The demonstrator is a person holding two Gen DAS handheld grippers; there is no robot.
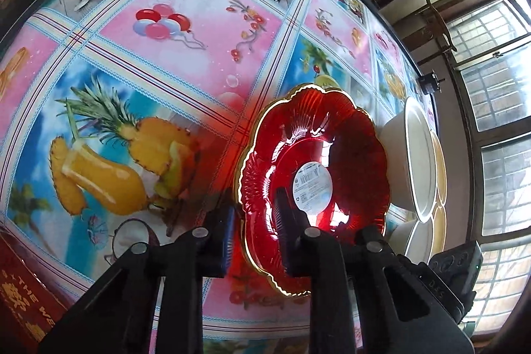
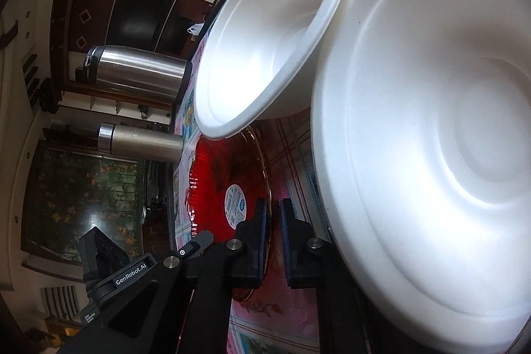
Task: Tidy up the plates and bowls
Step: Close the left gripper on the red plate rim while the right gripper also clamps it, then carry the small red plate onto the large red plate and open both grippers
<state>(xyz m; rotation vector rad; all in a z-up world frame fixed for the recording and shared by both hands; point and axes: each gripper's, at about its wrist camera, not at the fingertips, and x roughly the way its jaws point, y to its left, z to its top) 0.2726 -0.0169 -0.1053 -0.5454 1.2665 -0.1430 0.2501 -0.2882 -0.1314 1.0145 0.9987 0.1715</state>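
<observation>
Left gripper (image 1: 255,238) straddles the red plate's (image 1: 315,175) gold scalloped rim, its grip uncertain; right gripper (image 2: 273,238) hovers narrow, empty. Glossy ribbed glass could slip and chip on the tablecloth (image 1: 159,62). 2 white foam bowls (image 2: 272,32) stand just beside it.

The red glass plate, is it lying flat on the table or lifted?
Lifted: the left gripper pinches the red glass plate by its scalloped rim, tilted off the tablecloth.
</observation>
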